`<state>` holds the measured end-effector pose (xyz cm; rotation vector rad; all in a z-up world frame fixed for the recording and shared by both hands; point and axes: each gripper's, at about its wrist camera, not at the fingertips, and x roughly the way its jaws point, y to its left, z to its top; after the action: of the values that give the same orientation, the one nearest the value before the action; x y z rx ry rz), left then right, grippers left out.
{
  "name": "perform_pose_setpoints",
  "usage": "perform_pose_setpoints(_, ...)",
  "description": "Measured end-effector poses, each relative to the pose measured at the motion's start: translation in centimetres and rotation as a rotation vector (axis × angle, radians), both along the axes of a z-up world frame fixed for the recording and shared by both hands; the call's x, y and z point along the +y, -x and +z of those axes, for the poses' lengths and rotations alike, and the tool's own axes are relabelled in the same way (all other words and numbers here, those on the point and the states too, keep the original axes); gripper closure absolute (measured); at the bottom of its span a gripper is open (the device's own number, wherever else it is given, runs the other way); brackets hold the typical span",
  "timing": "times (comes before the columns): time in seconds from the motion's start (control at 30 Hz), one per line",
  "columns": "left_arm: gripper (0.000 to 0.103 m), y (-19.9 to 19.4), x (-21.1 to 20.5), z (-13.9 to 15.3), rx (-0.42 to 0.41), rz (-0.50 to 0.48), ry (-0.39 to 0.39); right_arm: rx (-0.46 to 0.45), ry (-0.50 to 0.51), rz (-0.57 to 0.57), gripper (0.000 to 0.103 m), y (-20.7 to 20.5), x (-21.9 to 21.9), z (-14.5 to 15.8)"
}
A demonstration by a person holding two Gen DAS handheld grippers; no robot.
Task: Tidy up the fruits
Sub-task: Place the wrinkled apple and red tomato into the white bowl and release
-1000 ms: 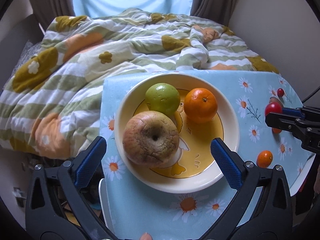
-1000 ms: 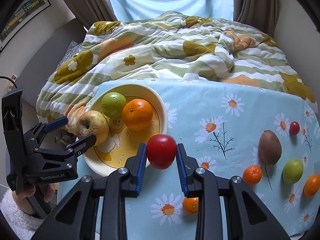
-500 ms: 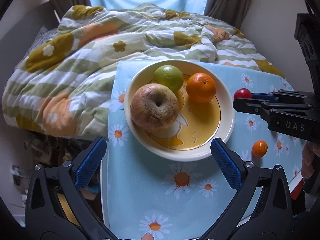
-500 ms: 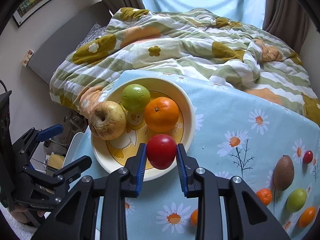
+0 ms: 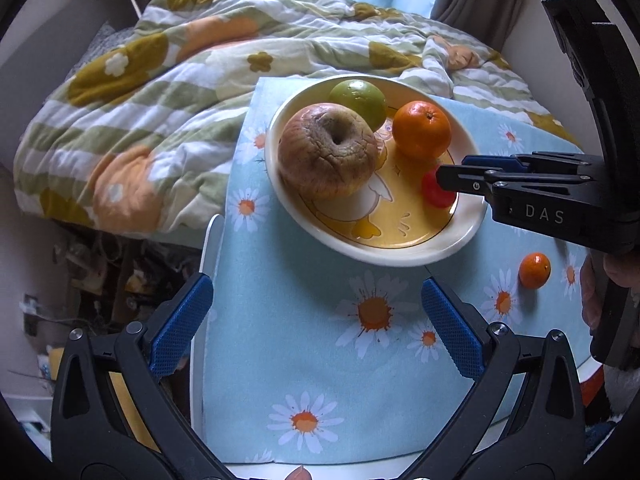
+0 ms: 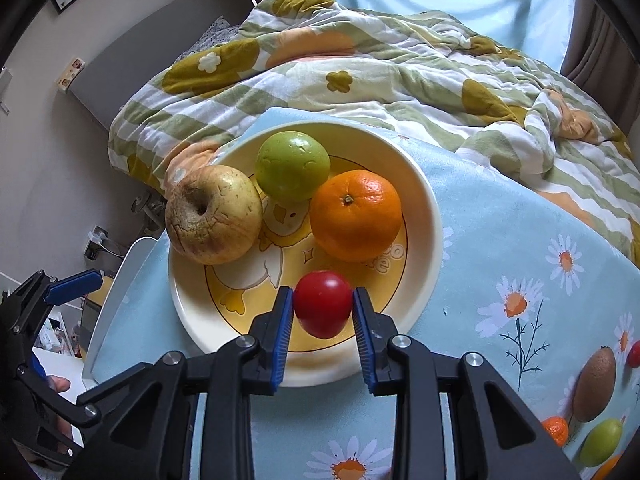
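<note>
Our right gripper (image 6: 322, 312) pinches the red fruit (image 6: 322, 304) over the plate (image 6: 434, 216), perhaps touching it; dropped, it could roll into the orange (image 6: 355, 214). Our left gripper (image 5: 316, 320) hangs spread, empty.

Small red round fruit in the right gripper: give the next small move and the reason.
Probably open the right gripper and let go. It is shut on the small red round fruit, which sits over the bare yellow floor of the cream duck-print plate, apart from the big orange and the wrinkled yellowish apple. Whether it touches the plate is unclear, so lower slightly first.
</note>
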<state>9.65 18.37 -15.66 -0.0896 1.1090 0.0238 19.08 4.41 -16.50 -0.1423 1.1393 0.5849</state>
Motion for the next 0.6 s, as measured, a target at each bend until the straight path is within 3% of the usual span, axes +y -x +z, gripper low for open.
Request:
perform_pose_setpoints(0.03, 0.000, 0.2, 0.0, 0.0, 0.000, 0.000, 0.000, -0.009, -0.003, 0.000, 0.059, 0.1, 0.0, 0.1)
perform_pose_setpoints(0.07, 0.000, 0.3, 0.1, 0.0, -0.001, 0.001, 0.005, -0.017, -0.010, -0.003, 0.037, 0.2, 0.0, 0.3)
perform_pose_setpoints(0.13, 0.000, 0.4, 0.2, 0.0, -0.001, 0.005, 0.015, -0.037, -0.032, -0.013, 0.014, 0.4, -0.2, 0.8)
perform_pose_setpoints(0.3, 0.000, 0.9, 0.3, 0.3, -0.002, -0.001, 0.009, -0.077, -0.042, -0.044, 0.013, 1.0, -0.5, 1.6)
perform_pose_setpoints(0.37, 0.000, 1.1, 0.4, 0.7, -0.009, -0.006, 0.010, -0.086, -0.042, -0.054, 0.001, 1.2, -0.7, 1.8)
perform_pose_setpoints(0.6, 0.000, 1.4, 0.3, 2.4, -0.042, -0.031, -0.002, -0.127, -0.050, -0.083, 0.001, 2.2, -1.4, 3.6)
